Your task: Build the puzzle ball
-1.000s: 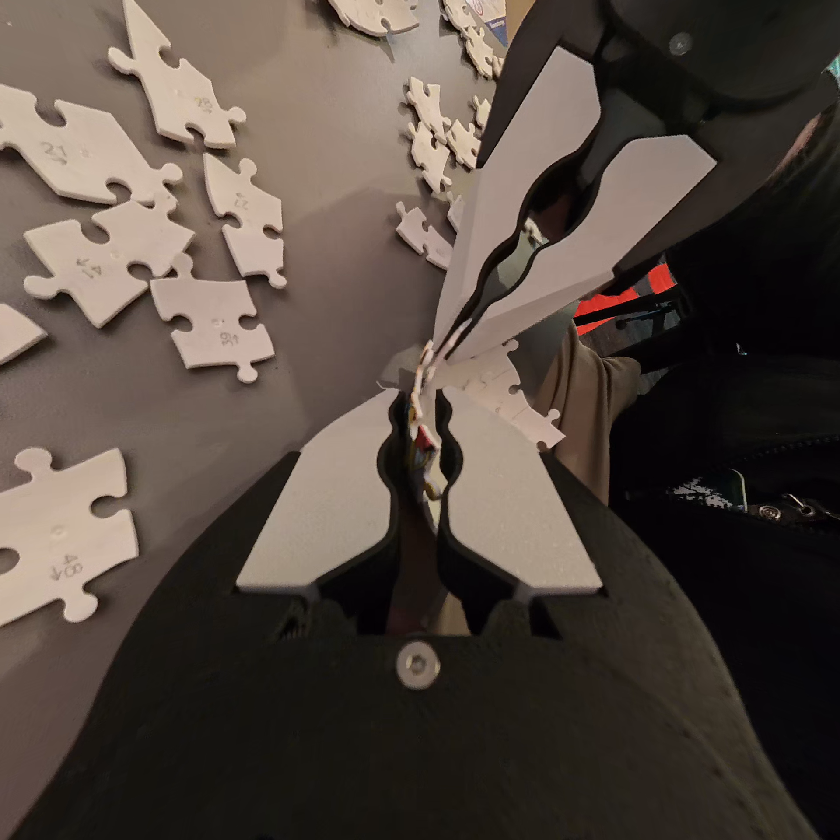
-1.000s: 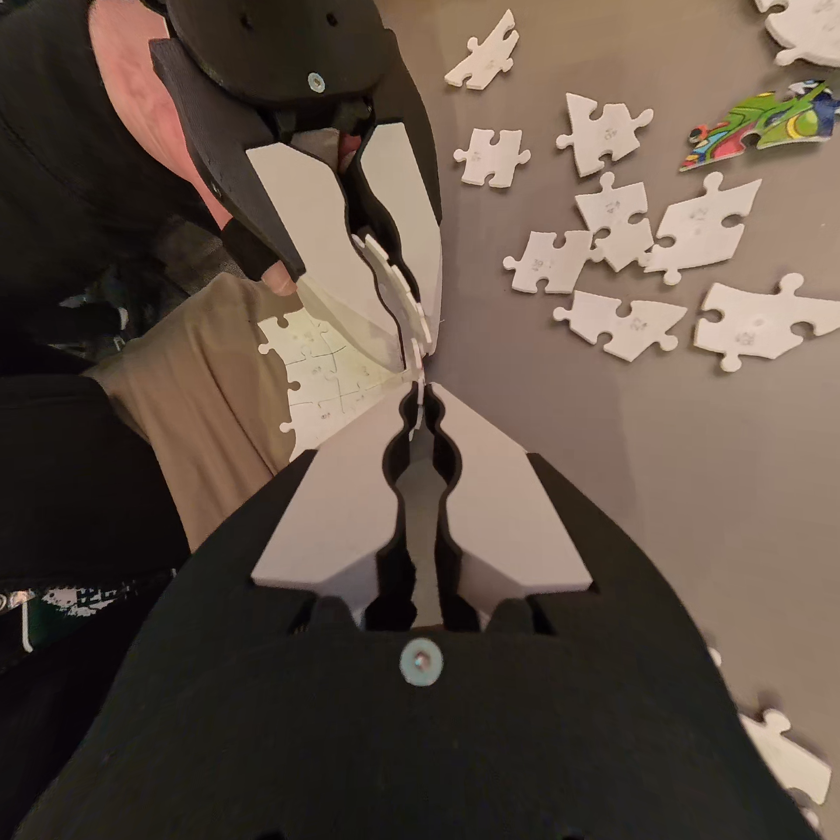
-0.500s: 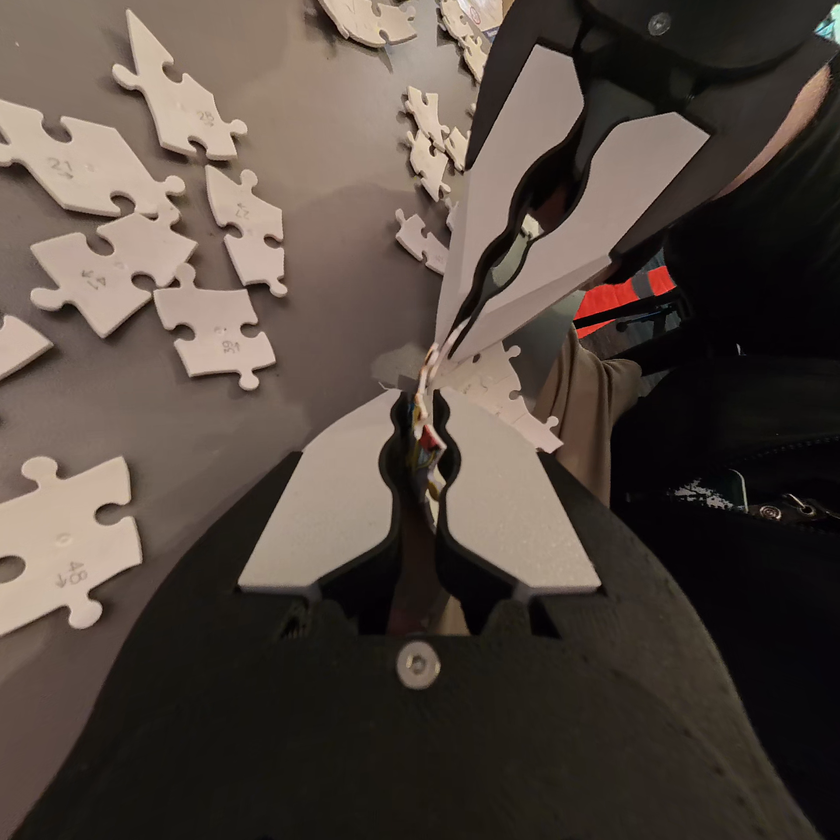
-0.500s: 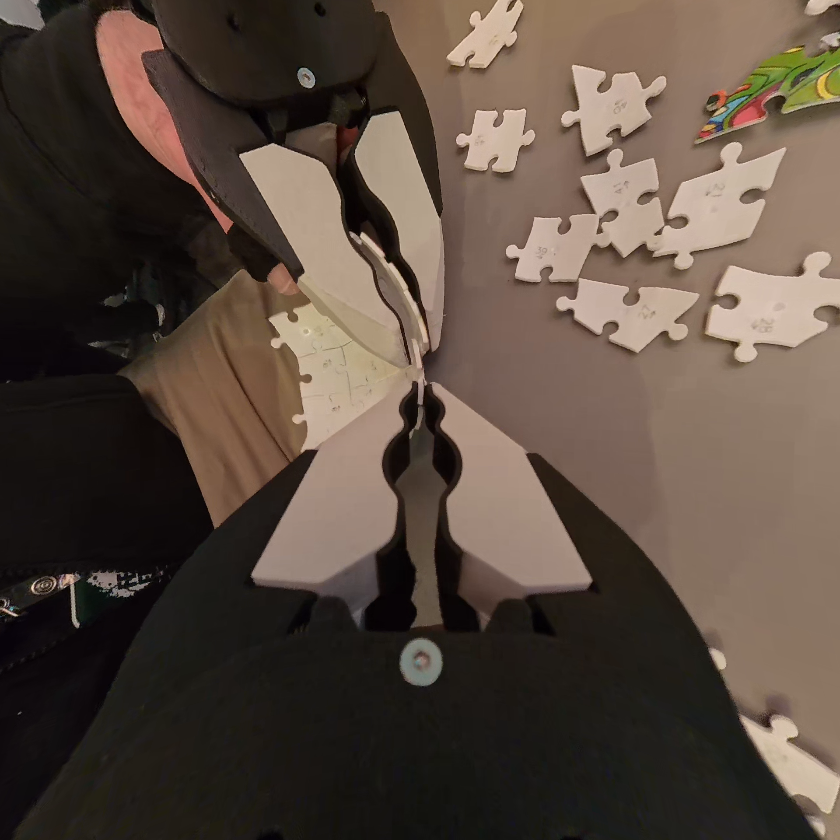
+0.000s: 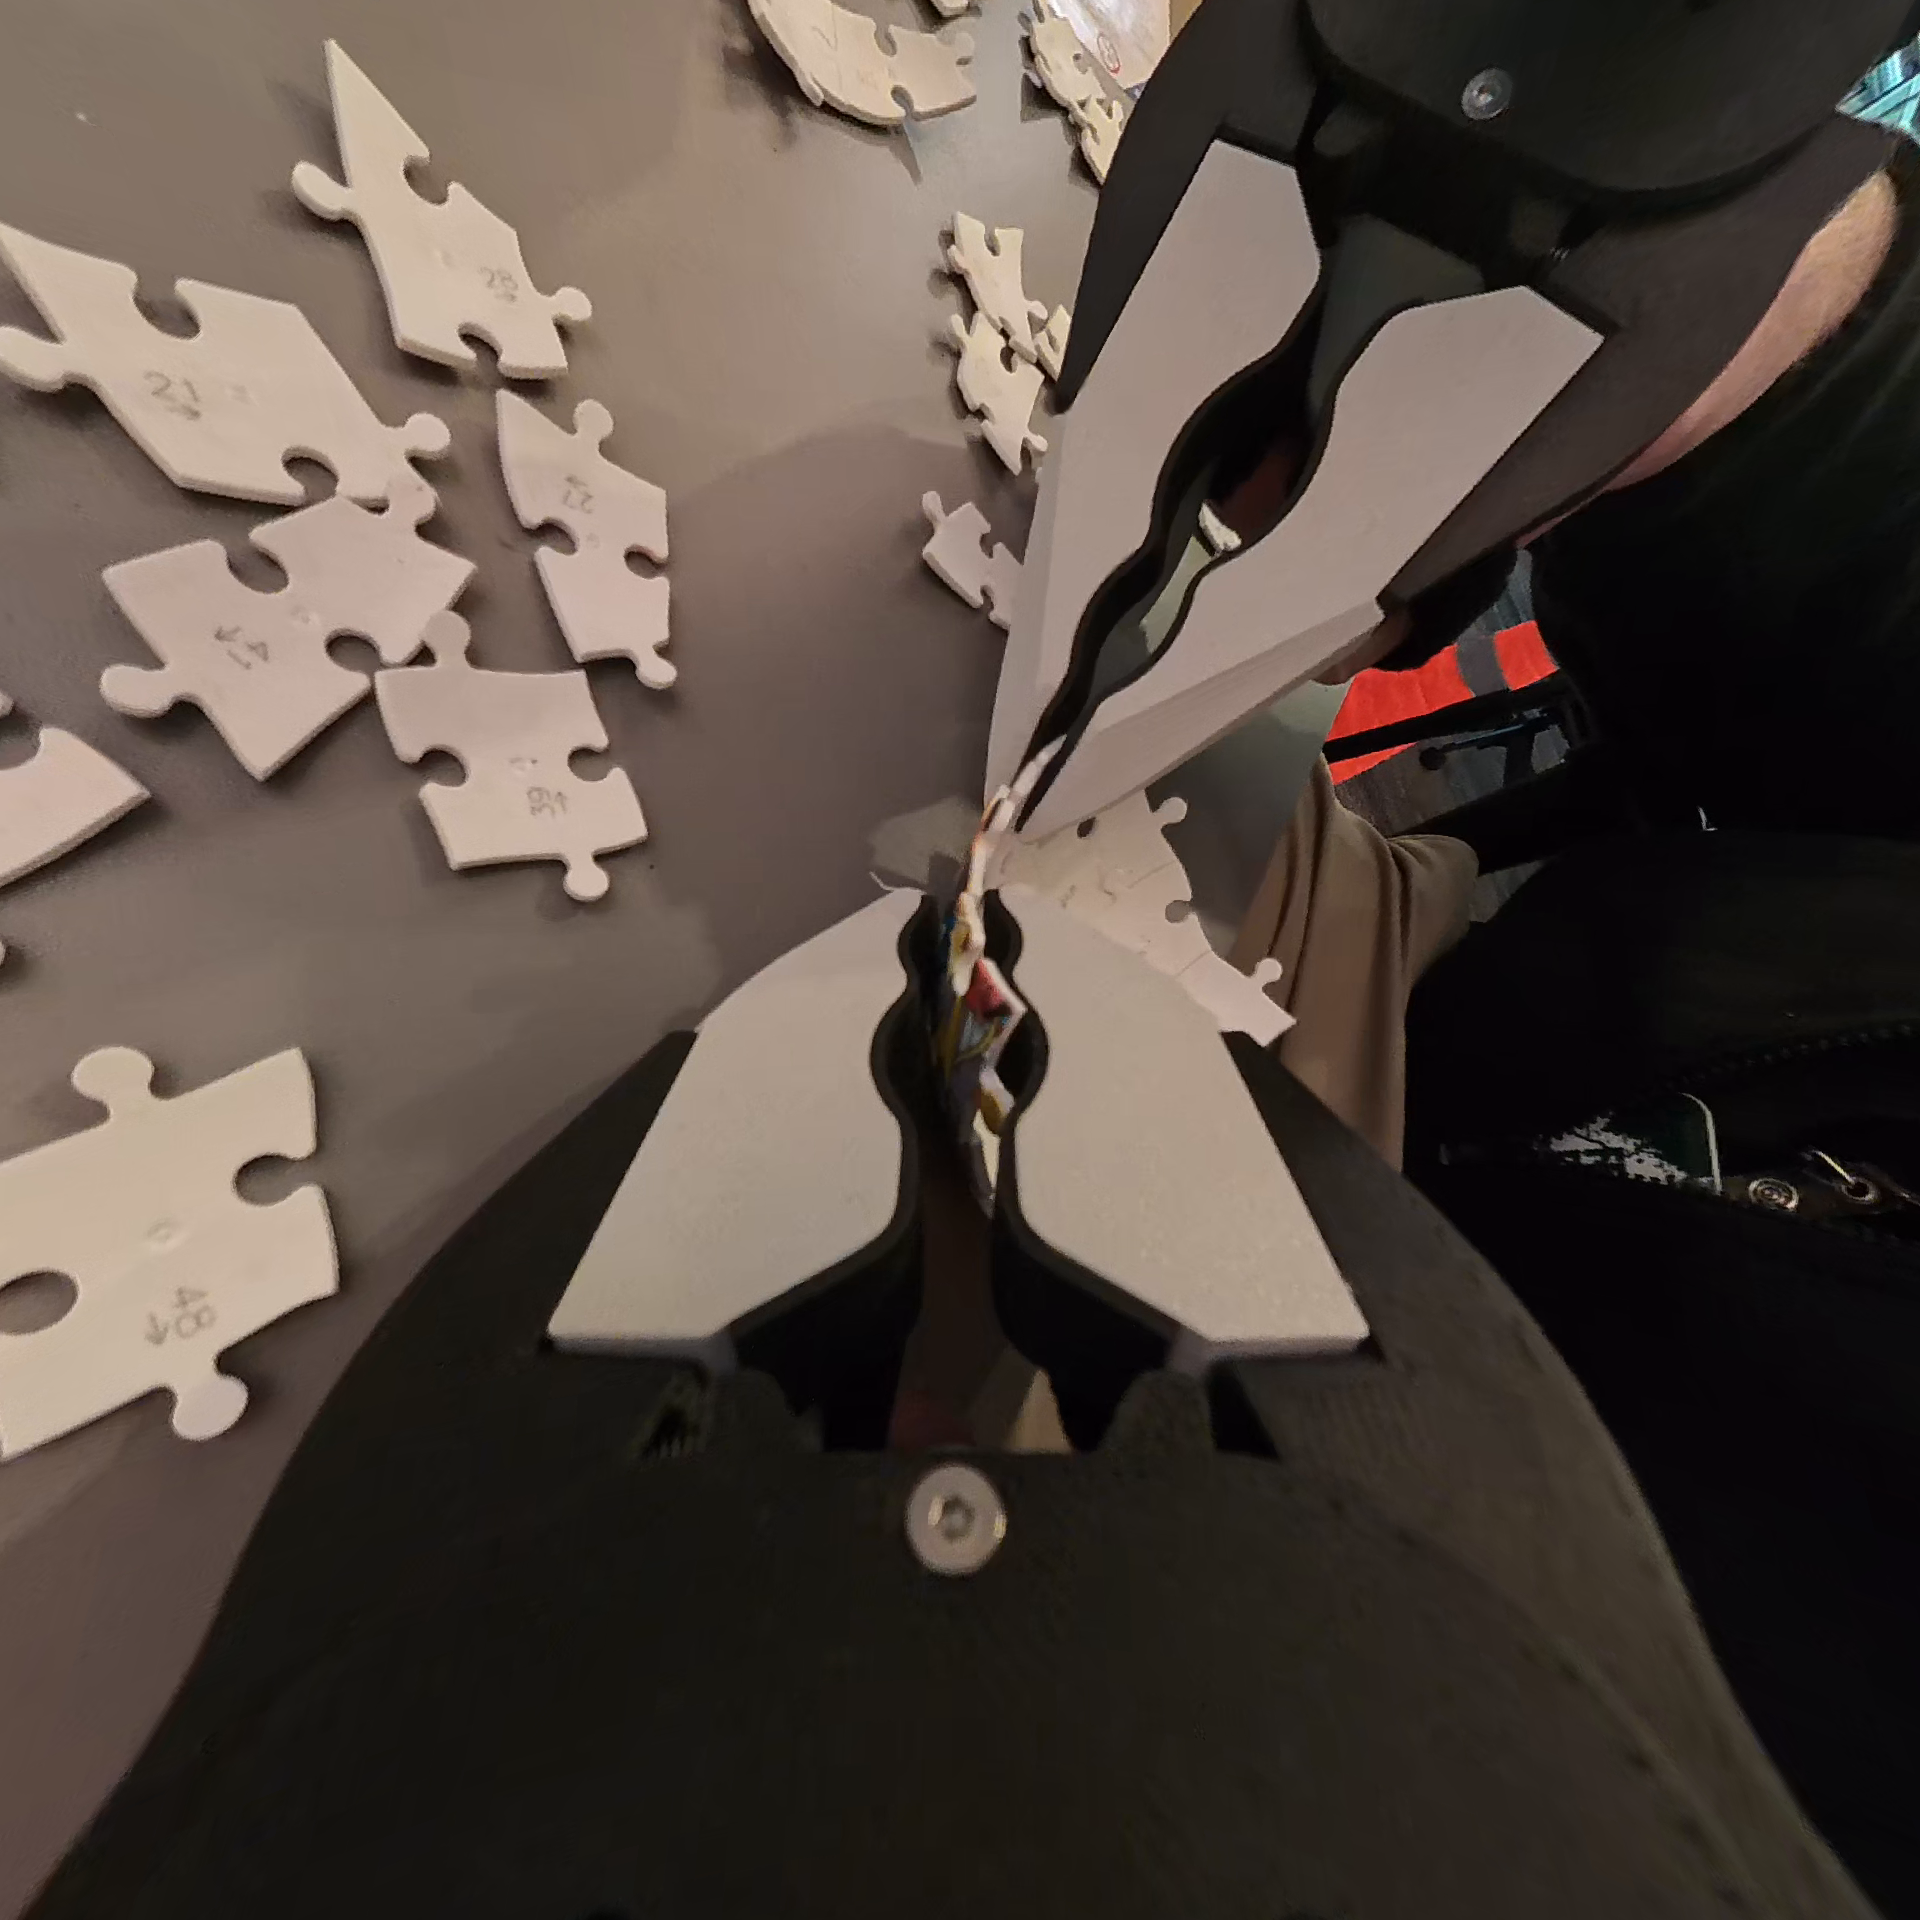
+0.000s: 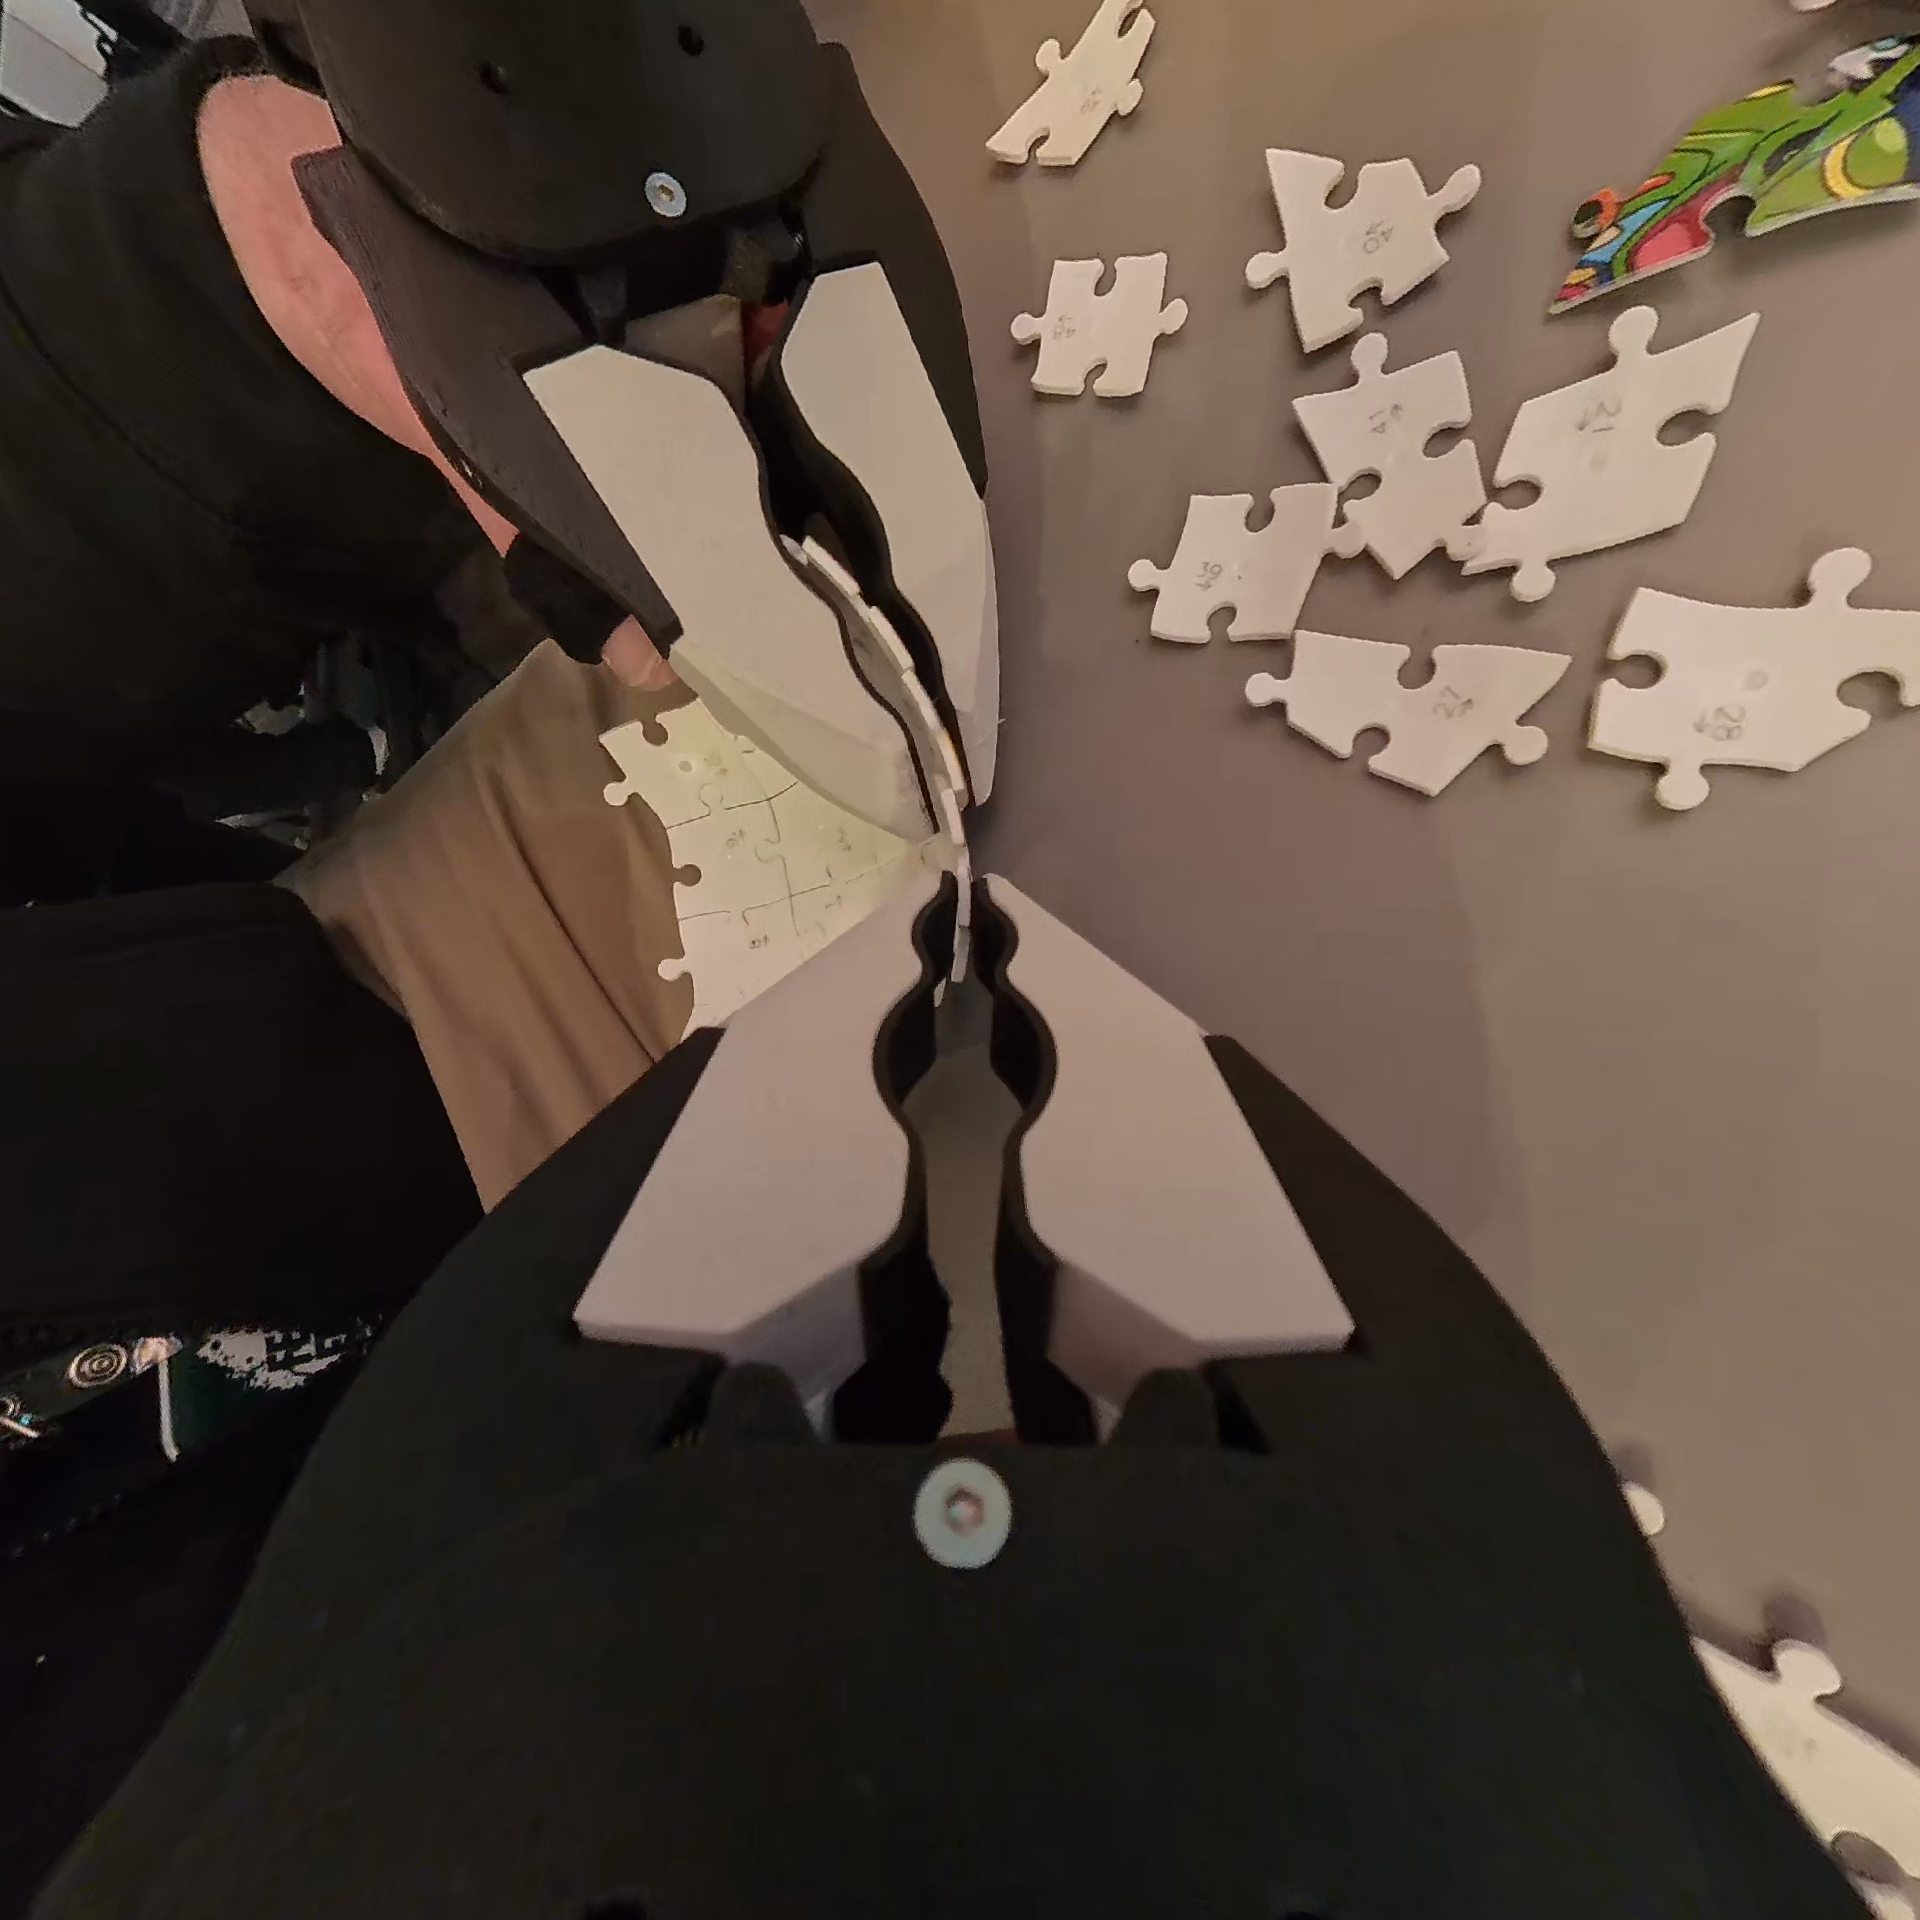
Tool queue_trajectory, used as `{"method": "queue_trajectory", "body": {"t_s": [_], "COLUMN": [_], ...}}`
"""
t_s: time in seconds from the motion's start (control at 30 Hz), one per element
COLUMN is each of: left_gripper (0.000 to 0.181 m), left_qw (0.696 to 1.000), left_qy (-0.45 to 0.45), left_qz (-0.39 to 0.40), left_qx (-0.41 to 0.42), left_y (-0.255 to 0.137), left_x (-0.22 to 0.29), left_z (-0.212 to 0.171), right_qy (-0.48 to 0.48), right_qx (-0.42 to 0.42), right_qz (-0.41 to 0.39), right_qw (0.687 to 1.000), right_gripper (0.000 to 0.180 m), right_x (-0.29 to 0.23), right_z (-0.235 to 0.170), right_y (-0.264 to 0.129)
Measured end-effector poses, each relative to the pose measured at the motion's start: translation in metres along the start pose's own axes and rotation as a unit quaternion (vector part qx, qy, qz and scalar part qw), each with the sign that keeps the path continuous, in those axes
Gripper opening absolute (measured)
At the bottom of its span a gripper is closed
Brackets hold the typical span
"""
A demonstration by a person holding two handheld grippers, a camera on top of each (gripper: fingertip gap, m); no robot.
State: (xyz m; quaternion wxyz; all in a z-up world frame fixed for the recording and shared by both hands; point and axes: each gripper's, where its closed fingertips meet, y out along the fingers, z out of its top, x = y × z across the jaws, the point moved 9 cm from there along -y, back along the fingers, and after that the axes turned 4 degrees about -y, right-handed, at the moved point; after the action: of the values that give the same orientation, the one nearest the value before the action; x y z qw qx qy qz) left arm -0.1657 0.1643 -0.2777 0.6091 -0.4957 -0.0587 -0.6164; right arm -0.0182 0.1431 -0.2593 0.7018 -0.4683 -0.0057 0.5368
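loose pieces (image 5: pixel 509 769) crowd the table (image 5: pixel 790 343) left; centre lane bare.

A curved assembled puzzle section (image 6: pixel 743 847), white underside showing, is held edge-on above the grey worktop (image 6: pixel 1351 1039). Loose white pieces (image 5: pixel 514 764) lie flat, one colourful piece (image 6: pixel 1766 171) face-up.

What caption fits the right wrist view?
Both grippers pinch a curved assembled puzzle section edge-on beside loose white pieces on a grey table.

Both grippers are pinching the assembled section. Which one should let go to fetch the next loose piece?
Probably the right hand-held gripper: it nips only the assembled section's edge, while the left hand-held gripper holds it deeper.
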Motion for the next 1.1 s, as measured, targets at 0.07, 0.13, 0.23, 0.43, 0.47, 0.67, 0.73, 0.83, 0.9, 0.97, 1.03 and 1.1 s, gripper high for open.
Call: {"method": "queue_trajectory", "body": {"t_s": [0.07,0.13,0.23,0.43,0.47,0.67,0.73,0.83,0.9,0.97,1.03,1.1], "left_gripper": [0.008,0.008,0.007,0.007,0.007,0.007,0.007,0.007,0.008,0.007,0.007,0.007], "left_qw": [1.000,1.000,1.000,1.000,1.000,1.000,1.000,1.000,1.000,1.000,1.000,1.000], "left_qy": [0.000,-0.001,-0.003,-0.002,-0.003,-0.005,-0.005,-0.003,-0.001,-0.002,-0.001,0.001], "left_qz": [0.002,0.002,0.002,0.000,0.001,-0.002,-0.002,-0.003,-0.002,-0.004,-0.005,-0.004], "left_qx": [0.000,0.002,0.004,0.005,0.005,0.006,0.007,0.007,0.006,0.008,0.008,0.006], "left_y": [0.0000,-0.0002,-0.0001,0.0000,0.0000,-0.0002,-0.0003,0.0000,0.0002,-0.0007,-0.0007,-0.0002], "left_x": [-0.0002,-0.0004,-0.0007,-0.0005,-0.0006,-0.0008,-0.0009,-0.0005,-0.0003,-0.0007,-0.0006,-0.0002], "left_z": [0.0002,0.0004,0.0007,0.0011,0.0010,0.0012,0.0012,0.0013,0.0012,0.0012,0.0011,0.0011], "right_qy": [0.002,0.002,0.004,0.010,0.012,0.005,-0.006,-0.024,-0.031,-0.032,-0.033,-0.033], "right_qx": [0.003,0.005,0.006,0.007,0.007,0.013,0.008,0.009,0.011,0.022,0.026,0.027], "right_qz": [0.001,0.000,0.001,0.006,0.008,0.004,-0.004,0.004,0.007,0.016,0.028,0.034], "right_qw": [1.000,1.000,1.000,1.000,1.000,1.000,1.000,1.000,0.999,0.999,0.999,0.999], "right_gripper": [0.000,0.001,0.001,0.001,0.001,0.009,0.011,0.010,0.007,0.001,0.001,0.000], "right_x": [0.0007,0.0015,0.0022,0.0029,0.0034,0.0044,0.0041,0.0013,0.0013,0.0023,0.0033,0.0043], "right_z": [0.0002,0.0003,0.0000,-0.0004,-0.0007,0.0002,0.0011,0.0032,0.0038,0.0041,0.0035,0.0030], "right_y": [0.0005,0.0004,0.0003,-0.0004,-0.0005,-0.0005,0.0007,0.0041,0.0057,0.0059,0.0060,0.0059]}}
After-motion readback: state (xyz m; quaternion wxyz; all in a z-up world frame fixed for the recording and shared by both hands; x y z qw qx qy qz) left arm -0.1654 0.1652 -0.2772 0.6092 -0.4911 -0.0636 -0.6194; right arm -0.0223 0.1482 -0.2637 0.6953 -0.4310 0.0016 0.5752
